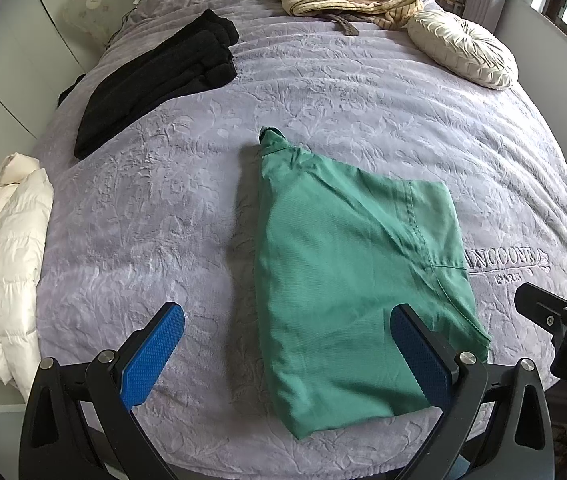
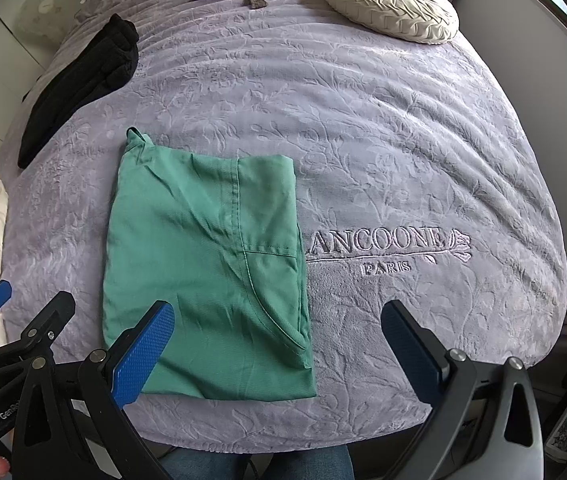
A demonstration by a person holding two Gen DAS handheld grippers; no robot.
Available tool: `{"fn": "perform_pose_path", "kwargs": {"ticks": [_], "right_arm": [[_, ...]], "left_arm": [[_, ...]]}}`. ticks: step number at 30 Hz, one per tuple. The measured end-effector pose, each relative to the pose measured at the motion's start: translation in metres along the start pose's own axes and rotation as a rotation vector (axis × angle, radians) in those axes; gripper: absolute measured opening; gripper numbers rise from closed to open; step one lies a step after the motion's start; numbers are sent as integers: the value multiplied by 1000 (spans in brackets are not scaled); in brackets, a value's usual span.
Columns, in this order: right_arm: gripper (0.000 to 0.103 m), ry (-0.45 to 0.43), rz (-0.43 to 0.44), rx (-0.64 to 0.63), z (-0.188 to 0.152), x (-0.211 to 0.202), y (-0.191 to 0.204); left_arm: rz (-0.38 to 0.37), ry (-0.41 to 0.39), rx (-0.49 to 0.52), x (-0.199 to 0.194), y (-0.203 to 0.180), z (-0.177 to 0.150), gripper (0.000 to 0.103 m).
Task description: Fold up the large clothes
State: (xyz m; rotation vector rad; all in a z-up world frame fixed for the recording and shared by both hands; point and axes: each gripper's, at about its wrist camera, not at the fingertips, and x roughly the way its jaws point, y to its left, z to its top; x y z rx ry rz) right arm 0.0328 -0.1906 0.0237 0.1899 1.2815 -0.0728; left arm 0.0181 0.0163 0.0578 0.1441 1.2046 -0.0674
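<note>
Here the green garment (image 1: 355, 280) lies flat on the bed (image 1: 323, 92), already doubled into a rough rectangle, its long axis running away from the person toward the head of the bed. A small bunched tip pokes out at its far left corner, and a seam with a curved pocket edge runs down the right half.

The garment sits between the two tools, slightly off to each one's inner side. In the left wrist view it lies ahead and to the right of the left tool (image 1: 291, 356), whose right finger overlaps the near right part of the cloth. In the right wrist view it lies ahead and to the left of the right tool (image 2: 279, 350), whose left finger overlaps the near left corner.

Both tools are spread wide and grasp nothing. Neither is clearly nearer; the near short edge is within reach of both.

My guess is that the next fold would bring the near edge toward the far one, across the long axis, each tool taking its own near corner.
</note>
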Motion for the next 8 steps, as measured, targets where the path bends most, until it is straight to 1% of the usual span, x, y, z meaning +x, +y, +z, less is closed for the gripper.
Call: {"fn": "perform_pose_path", "kwargs": {"ticks": [8], "right_arm": [[103, 3, -2, -1, -1, 1, 0]], "left_arm": [[3, -31, 1, -3, 2, 3, 103]]}}
